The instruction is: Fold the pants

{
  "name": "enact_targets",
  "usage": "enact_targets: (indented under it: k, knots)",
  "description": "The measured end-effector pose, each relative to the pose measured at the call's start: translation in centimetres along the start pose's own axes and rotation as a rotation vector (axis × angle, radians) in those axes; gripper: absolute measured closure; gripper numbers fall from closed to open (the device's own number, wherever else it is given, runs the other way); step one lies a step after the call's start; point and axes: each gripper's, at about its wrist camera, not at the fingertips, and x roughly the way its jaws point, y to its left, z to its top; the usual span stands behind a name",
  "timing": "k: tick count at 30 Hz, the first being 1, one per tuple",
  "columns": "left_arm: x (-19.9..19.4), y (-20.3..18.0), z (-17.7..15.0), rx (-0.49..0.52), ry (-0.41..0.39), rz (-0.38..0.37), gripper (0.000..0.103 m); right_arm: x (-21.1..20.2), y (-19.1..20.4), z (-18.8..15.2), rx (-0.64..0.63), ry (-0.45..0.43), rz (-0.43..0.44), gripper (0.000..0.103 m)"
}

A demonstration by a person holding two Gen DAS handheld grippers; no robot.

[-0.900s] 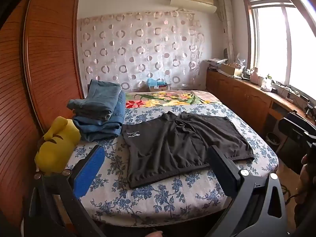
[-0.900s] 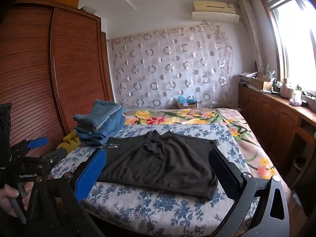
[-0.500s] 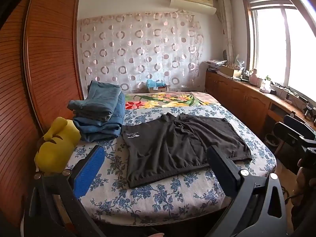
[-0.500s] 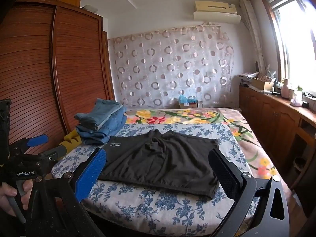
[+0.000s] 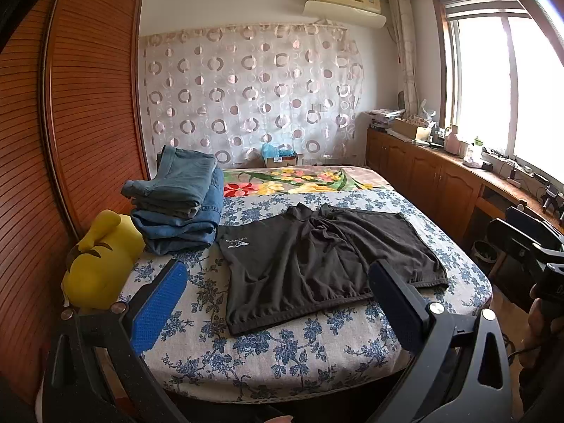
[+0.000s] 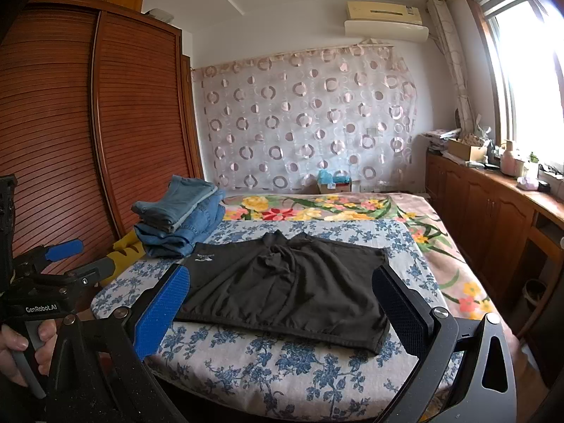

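Black pants lie flat on the bed, both grippers wide open and holding nothing.
The soft, wrinkly black pants rest on the blue-flowered bed, beside stacked jeans. Left gripper and right gripper hang above the near edge.

Matt black cloth pants, denim jeans, glossy slatted wood wardrobe

Black tool frames, silver screws; one blue pad, one black; "GenRobot.AI" lettering.

yellow plush toy half hidden (behind jeans)
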Motion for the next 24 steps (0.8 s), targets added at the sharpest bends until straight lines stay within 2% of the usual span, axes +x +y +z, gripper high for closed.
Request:
enact_targets:
  k: [22,24]
  knots:
    - [-0.1,0.0,-0.1,-0.002,-0.007,-0.001,0.0,-0.2,0.0,-0.1,0.003,-0.008,0.005,0.0]
    - [-0.9,-0.1,1.0,-0.002,-0.007,0.0,0.0,-0.2,0.0,-0.1,0.003,-0.009,0.005,0.0]
